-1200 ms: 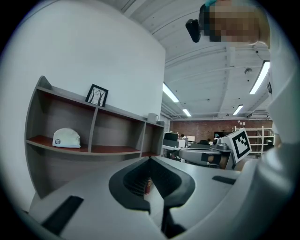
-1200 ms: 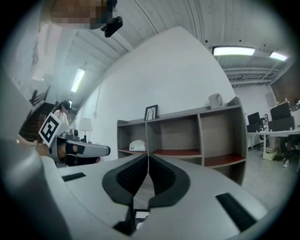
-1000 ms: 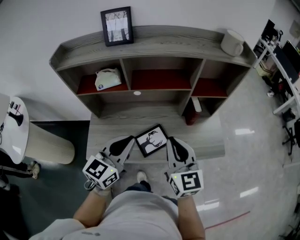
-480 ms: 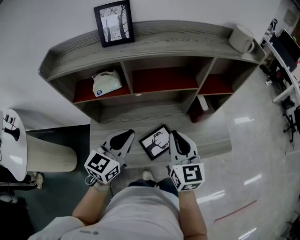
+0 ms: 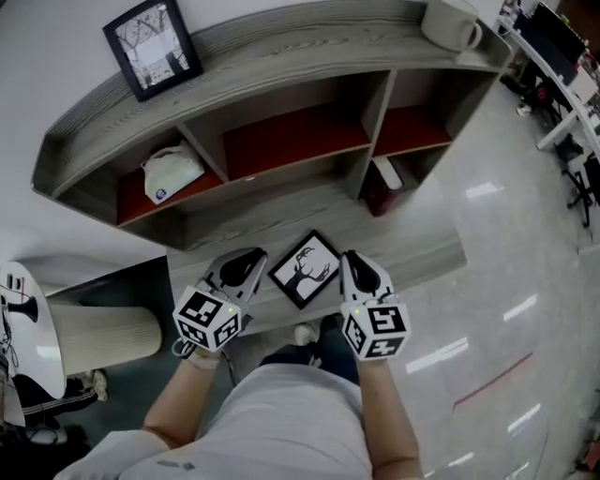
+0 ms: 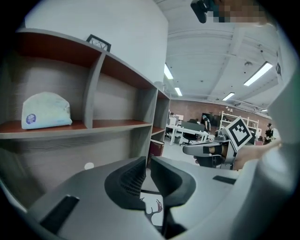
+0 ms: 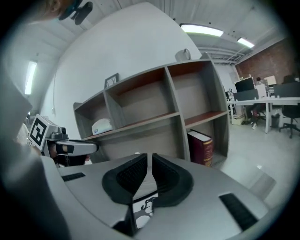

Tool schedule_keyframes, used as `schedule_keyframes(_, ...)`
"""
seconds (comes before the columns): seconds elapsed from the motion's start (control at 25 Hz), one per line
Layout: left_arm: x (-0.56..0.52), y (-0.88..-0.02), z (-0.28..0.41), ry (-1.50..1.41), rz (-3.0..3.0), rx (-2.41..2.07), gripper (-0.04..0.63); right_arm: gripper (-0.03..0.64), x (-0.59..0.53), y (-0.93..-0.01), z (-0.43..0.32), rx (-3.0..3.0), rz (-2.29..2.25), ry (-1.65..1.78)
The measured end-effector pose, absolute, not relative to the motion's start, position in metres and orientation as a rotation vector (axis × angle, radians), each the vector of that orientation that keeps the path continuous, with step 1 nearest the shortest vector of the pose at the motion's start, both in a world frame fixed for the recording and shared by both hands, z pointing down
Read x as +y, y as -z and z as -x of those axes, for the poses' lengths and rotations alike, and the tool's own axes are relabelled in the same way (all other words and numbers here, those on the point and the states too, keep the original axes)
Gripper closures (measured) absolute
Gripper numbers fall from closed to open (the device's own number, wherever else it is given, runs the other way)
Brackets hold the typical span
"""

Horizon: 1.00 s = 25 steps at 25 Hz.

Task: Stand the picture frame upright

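Observation:
A black picture frame (image 5: pixel 307 269) with a deer print lies flat on the grey ledge (image 5: pixel 412 246) at the foot of the shelf unit. My left gripper (image 5: pixel 251 261) is just left of it, shut and empty. My right gripper (image 5: pixel 355 264) is just right of it, also shut with nothing between its fingers. In the left gripper view the deer print (image 6: pixel 157 212) shows below the closed jaws of the left gripper (image 6: pixel 146 165), with the right gripper (image 6: pixel 213 149) across from it. The right gripper view shows the print (image 7: pixel 143 208) under the right gripper's (image 7: pixel 149 164) closed jaws.
A second framed picture (image 5: pixel 153 47) stands on the shelf unit's top, and a white mug (image 5: pixel 450 23) sits at its right end. A white pouch (image 5: pixel 172 172) lies in the left compartment, a dark red book (image 5: pixel 380 187) in the lower right one. A white stool (image 5: pixel 28 323) stands at the left.
Both grippers have sunk toward the ledge, staying on either side of the flat frame. The head view has swung, so the shelf unit now looks tilted. The frame has not moved.

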<state>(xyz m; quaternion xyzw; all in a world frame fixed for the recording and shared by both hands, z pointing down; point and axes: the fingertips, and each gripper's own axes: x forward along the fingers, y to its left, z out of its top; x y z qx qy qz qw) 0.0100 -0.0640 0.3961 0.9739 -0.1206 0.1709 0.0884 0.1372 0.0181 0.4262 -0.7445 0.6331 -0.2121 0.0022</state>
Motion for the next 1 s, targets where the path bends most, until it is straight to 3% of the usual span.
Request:
schedule_keyframes(0.48, -0.077, -0.489, -0.061, -0.800, -2.804, -0.208, 0.574, 0.592, 0.016, -0.539, -0.161, 1.759, 2.242, 1.160)
schedule_keyframes(1.0, -0.095, -0.603, -0.068, -1.049, -2.638, -0.144, 0.497, 0.592, 0.023, -0.643, -0.165, 1.531, 2.266, 1.500)
